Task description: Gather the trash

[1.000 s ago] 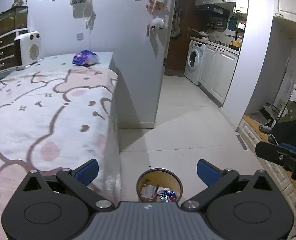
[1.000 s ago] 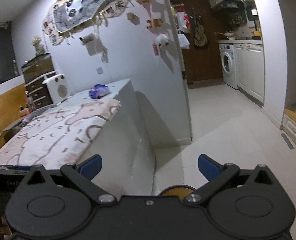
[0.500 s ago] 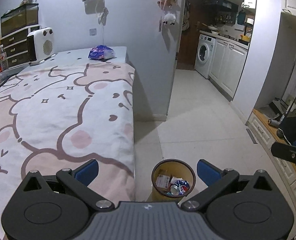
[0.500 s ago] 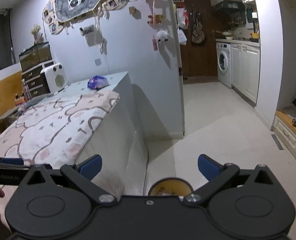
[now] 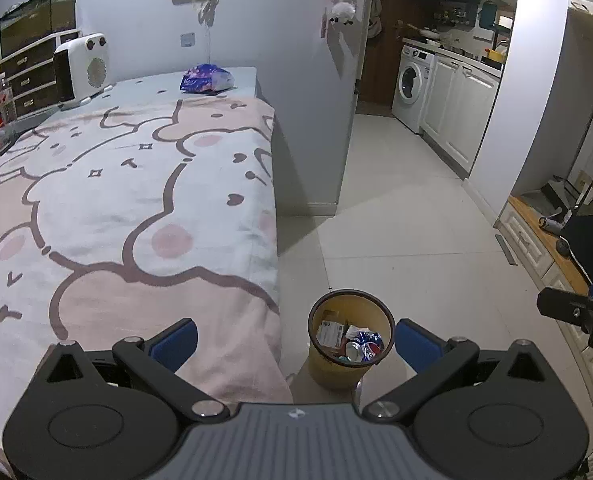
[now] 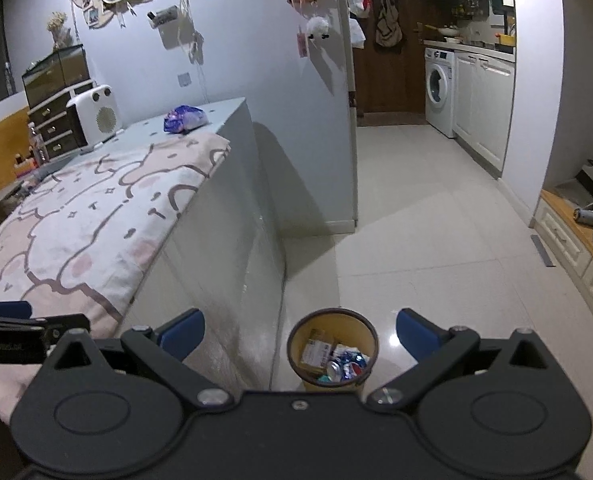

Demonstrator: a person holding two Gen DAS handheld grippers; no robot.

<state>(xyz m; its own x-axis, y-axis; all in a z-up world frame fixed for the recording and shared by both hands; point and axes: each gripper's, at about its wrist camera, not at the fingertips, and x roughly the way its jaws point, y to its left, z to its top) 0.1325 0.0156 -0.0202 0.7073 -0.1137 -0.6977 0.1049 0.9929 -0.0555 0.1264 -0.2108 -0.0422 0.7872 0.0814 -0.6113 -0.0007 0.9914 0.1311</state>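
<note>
While both claws are held spread wide with nothing between their fingers, the left claw (image 5: 294, 340) and right claw (image 6: 300, 334) are pointed over a yellow trash bin (image 5: 350, 338) on the floor (image 5: 408, 216), beside the bed (image 5: 136, 184). Crushed cans and paper (image 6: 336, 358) are seen inside. A purple wrapper (image 5: 206, 78) is found at the bed's far edge, near a white heater (image 5: 82, 66).

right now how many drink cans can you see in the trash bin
2. Both lie in the yellow trash bin on the floor beside the bed: a silver-topped can and a crushed blue one touching it. More may be hidden under the paper scraps.
</note>
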